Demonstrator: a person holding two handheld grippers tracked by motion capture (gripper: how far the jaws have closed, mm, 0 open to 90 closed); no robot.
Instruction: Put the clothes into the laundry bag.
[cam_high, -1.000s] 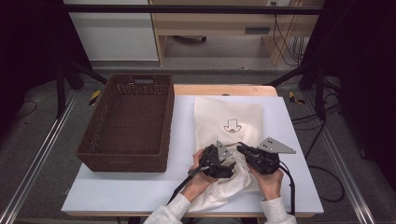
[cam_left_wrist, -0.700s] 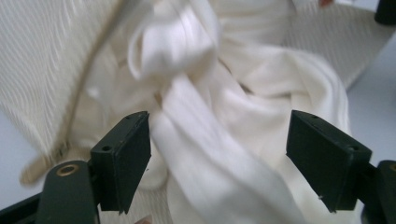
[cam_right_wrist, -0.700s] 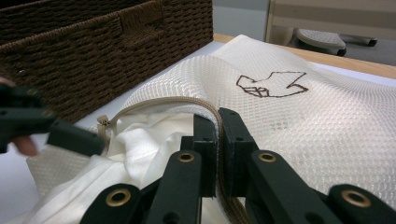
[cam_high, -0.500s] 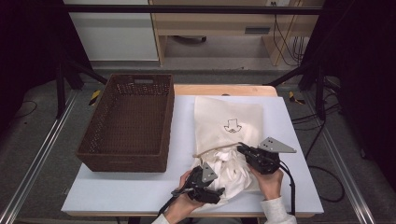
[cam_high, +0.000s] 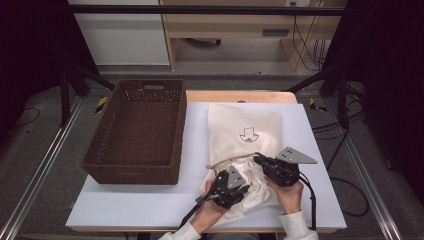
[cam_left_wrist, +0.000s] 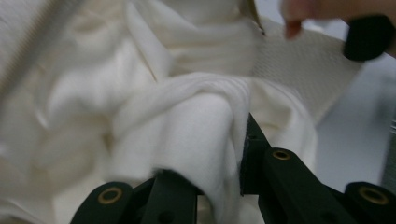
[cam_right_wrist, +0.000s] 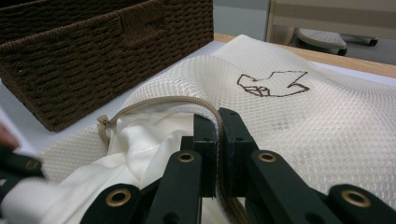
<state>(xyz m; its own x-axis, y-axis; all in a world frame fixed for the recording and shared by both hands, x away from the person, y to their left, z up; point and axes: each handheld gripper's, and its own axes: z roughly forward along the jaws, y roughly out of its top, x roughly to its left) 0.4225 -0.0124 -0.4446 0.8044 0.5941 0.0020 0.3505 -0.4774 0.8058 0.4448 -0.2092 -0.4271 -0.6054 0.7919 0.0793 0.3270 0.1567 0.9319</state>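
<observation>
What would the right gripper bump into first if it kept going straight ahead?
The right gripper is shut on the zipper edge of the mesh bag, so it would push into more of the bag. Farther on is probably the table's wooden edge; depth is unclear.

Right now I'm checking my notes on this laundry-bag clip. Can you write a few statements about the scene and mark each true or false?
1. The right gripper is shut on the mesh bag's zippered edge. True.
2. The left gripper pinches a fold of white cloth. True; its jaws have just been closing on it.
3. The wicker basket holds white cloth. False: nothing shows inside it.
4. The mesh bag lies inside the basket. False: it lies on the table, beside the basket.
5. The bag bears a dark outline emblem. True.
</observation>
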